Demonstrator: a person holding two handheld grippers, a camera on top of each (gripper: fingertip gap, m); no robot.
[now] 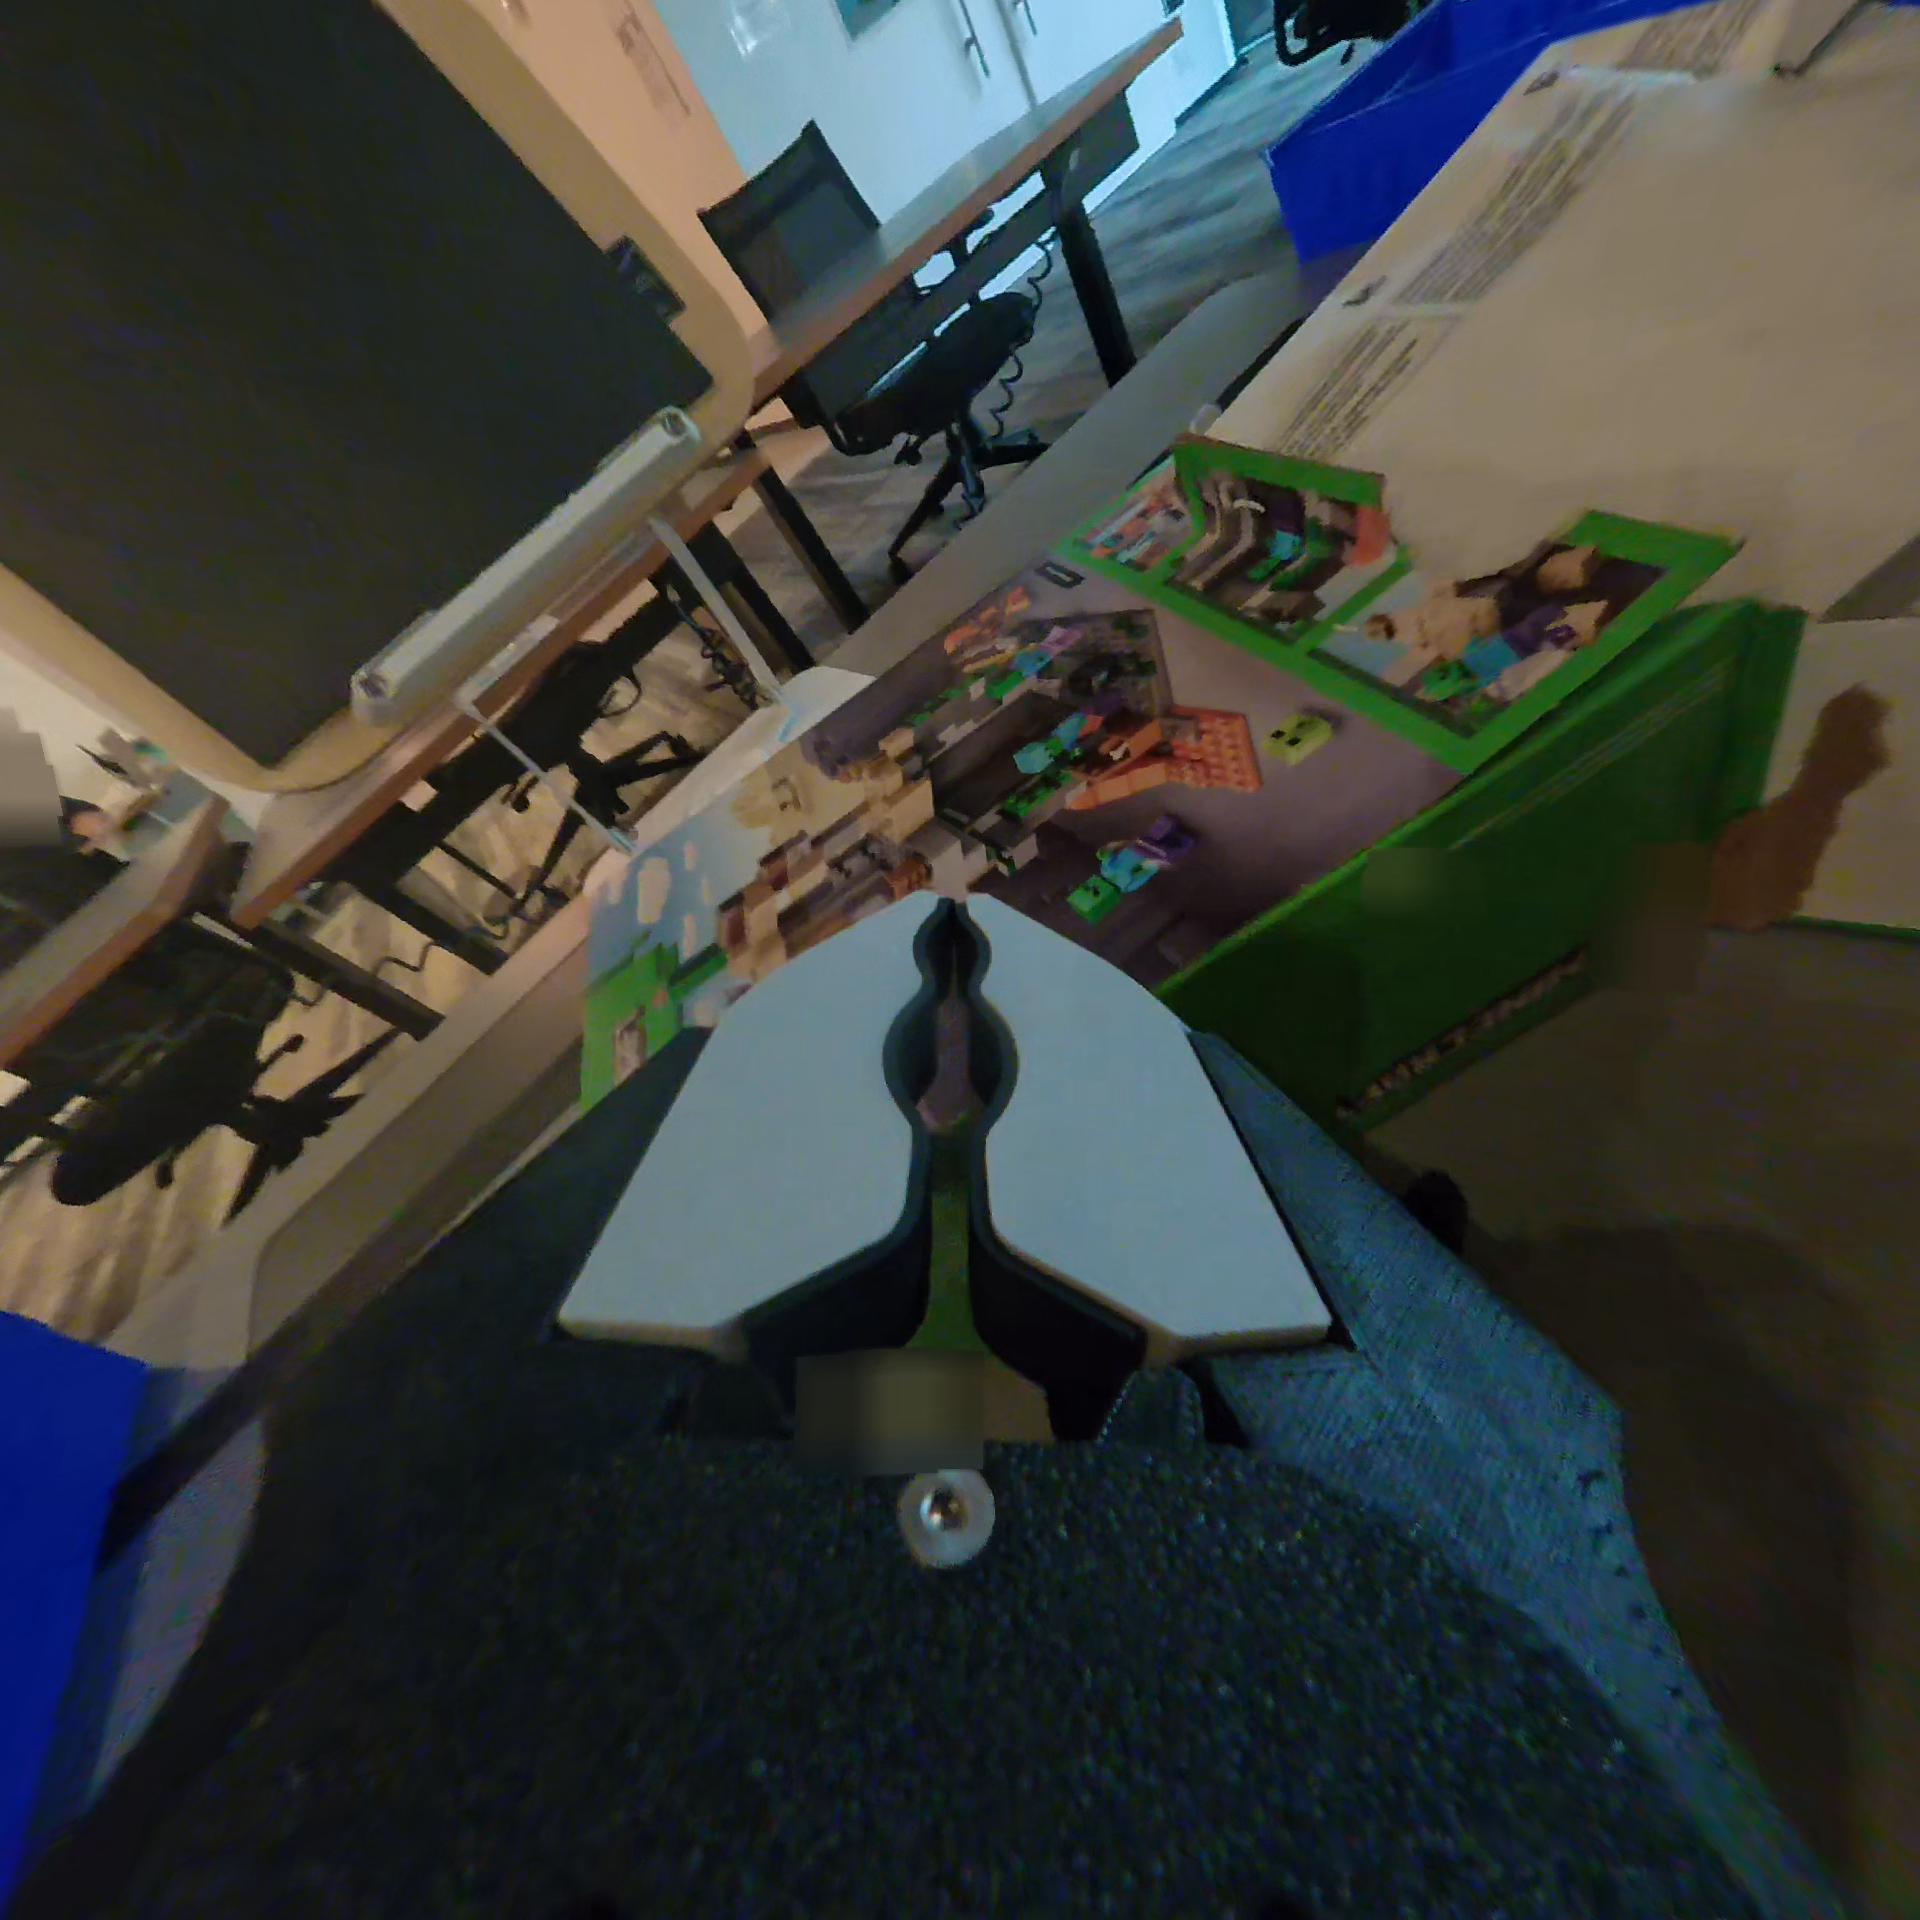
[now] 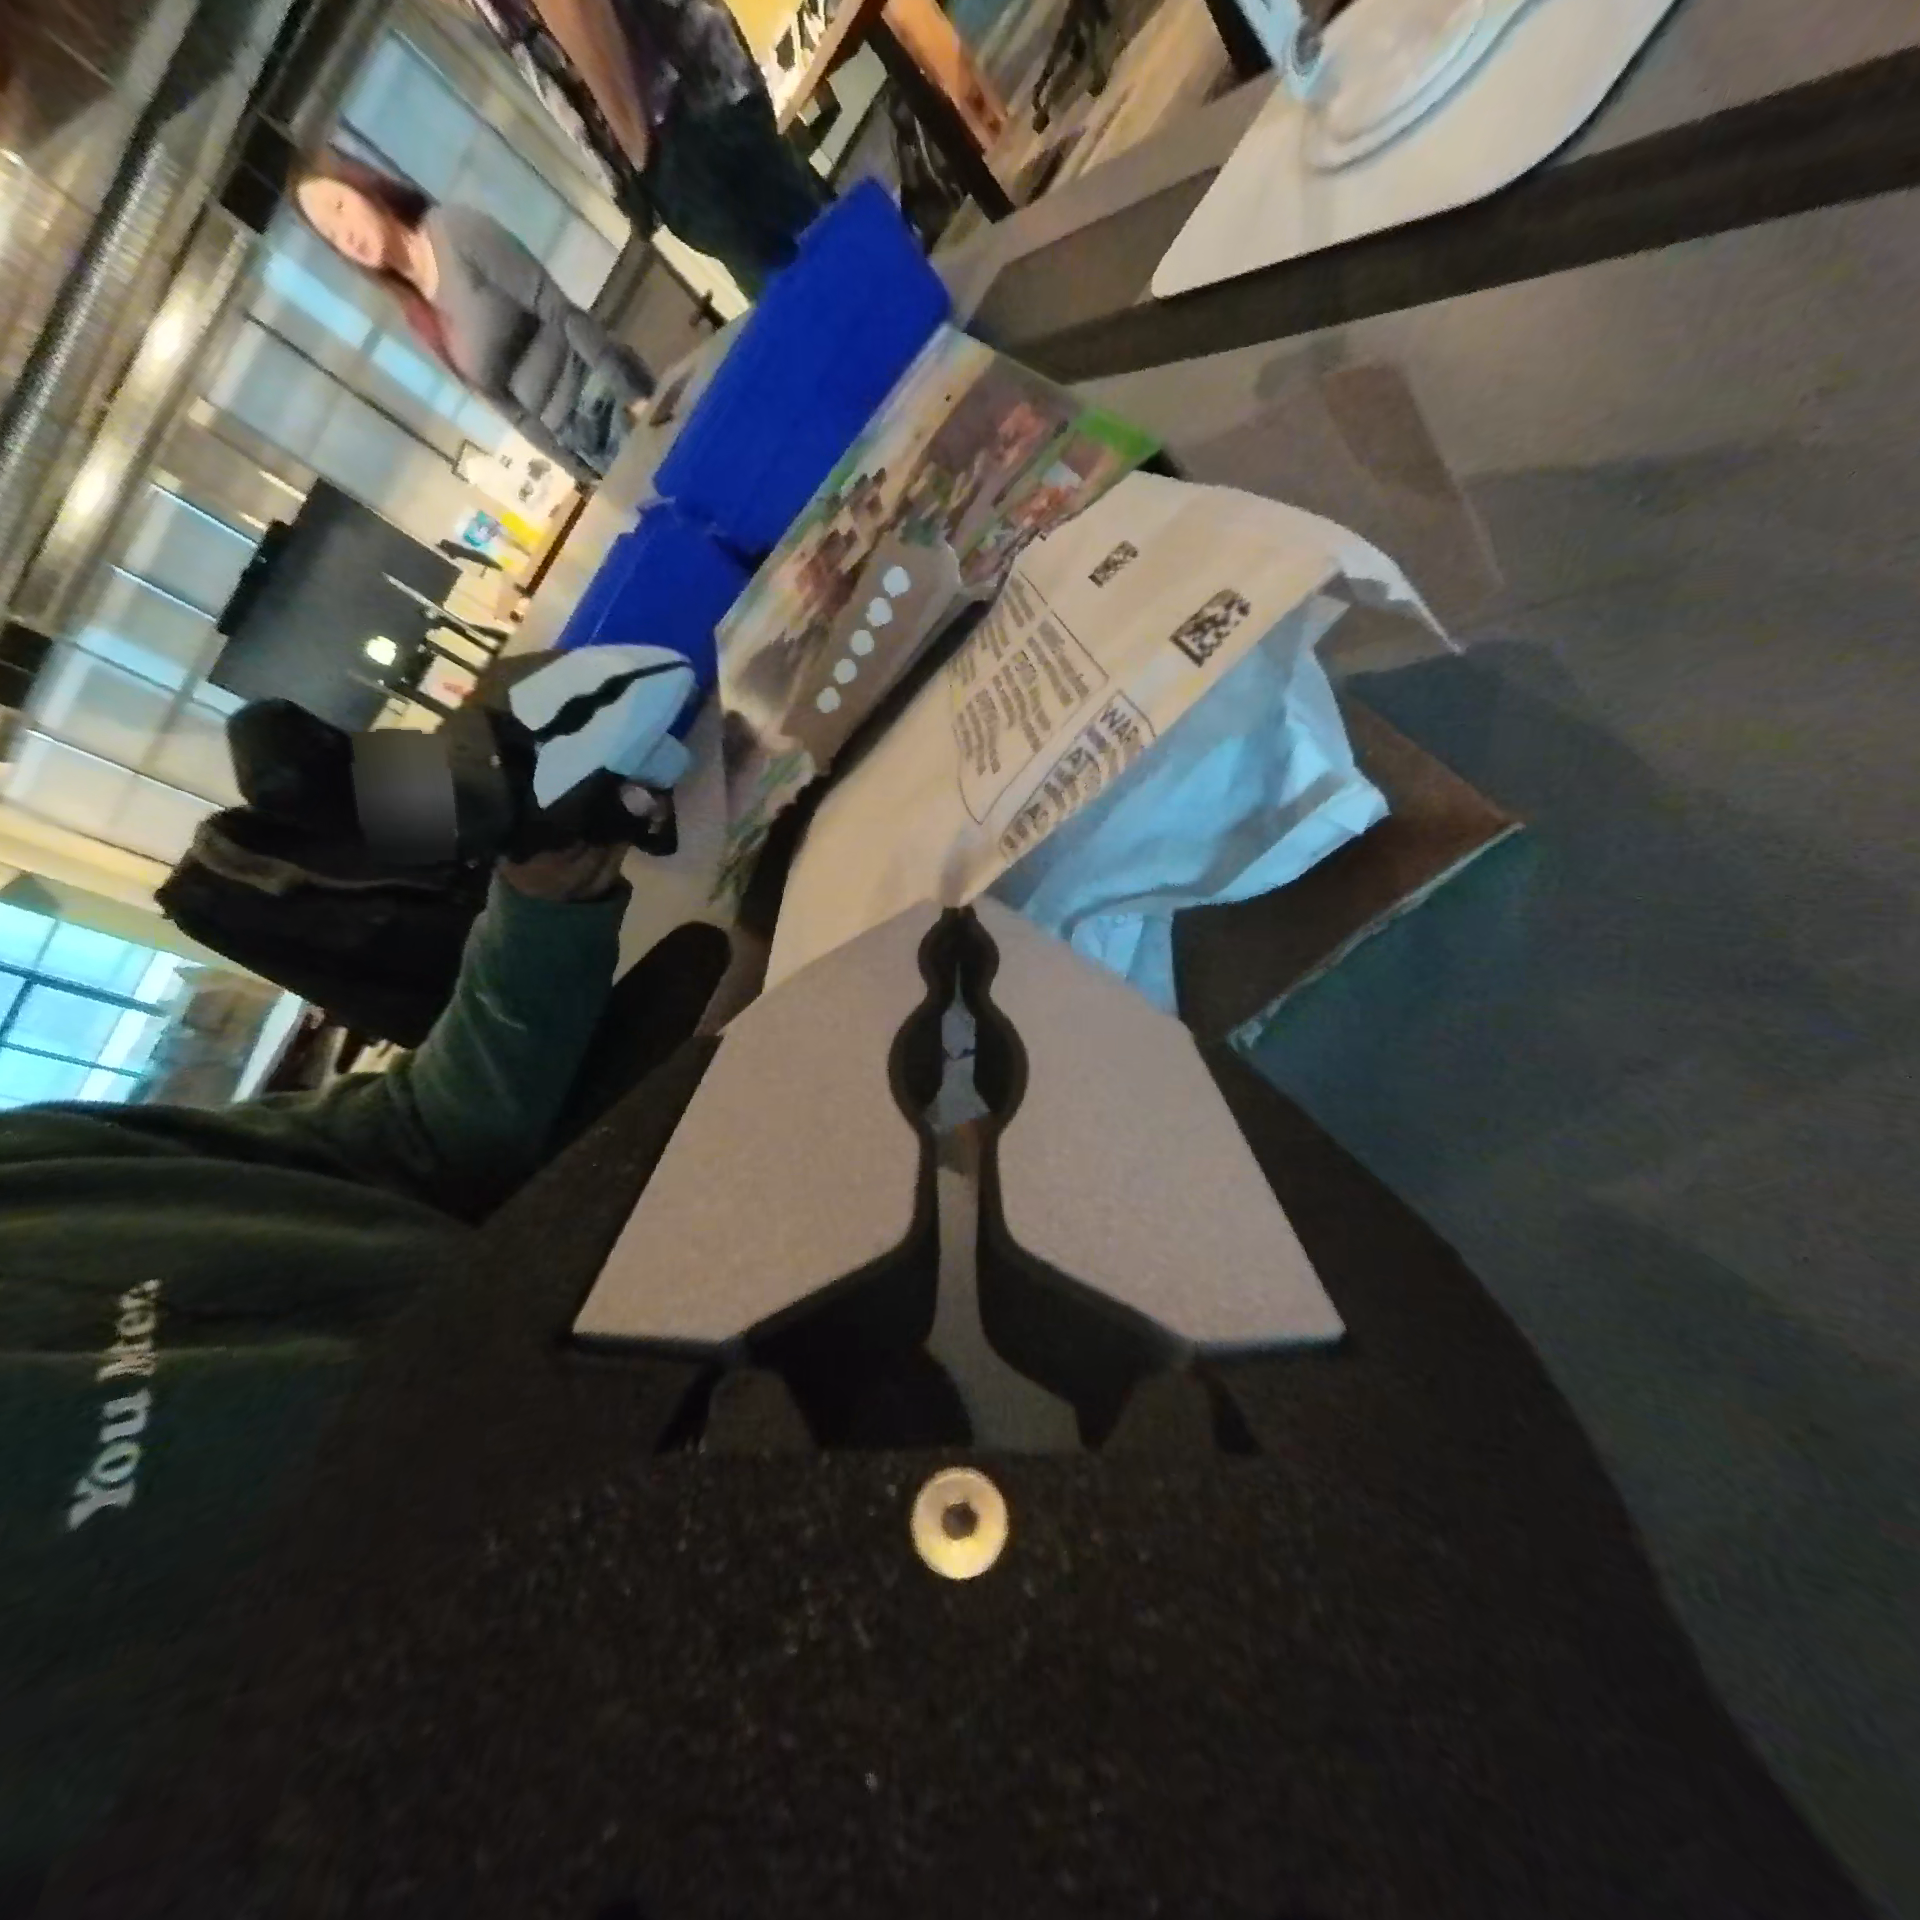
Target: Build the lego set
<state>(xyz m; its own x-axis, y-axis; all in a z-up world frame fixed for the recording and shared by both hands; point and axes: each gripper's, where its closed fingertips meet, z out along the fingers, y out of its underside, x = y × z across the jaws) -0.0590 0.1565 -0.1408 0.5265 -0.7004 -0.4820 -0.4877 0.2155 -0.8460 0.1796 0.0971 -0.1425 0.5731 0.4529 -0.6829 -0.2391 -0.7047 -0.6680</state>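
Observation:
The lego set box (image 1: 1049, 727) has a printed picture and green sides and lies ahead of my left gripper (image 1: 954, 914). That gripper is shut with nothing between its fingers. A white paper bag (image 1: 1558, 270) with printed panels lies over the box's far end. In the right wrist view my right gripper (image 2: 961, 920) is shut, with its tips at the torn edge of the white paper bag (image 2: 1070, 665). I cannot tell whether it pinches the paper. The box (image 2: 883, 540) lies beyond the bag. The left gripper (image 2: 613, 707) shows to its left, shut, held by a green-sleeved hand.
Blue bins (image 2: 810, 384) stand behind the box and also show in the left wrist view (image 1: 1382, 135). A brown cardboard flap (image 2: 1403, 831) lies right of the bag. A dark panel (image 1: 260, 343), desks and office chairs (image 1: 935, 353) fill the left background. A person (image 2: 468, 301) stands far off. Spacing between my two grippers at the tips: around 25 cm.

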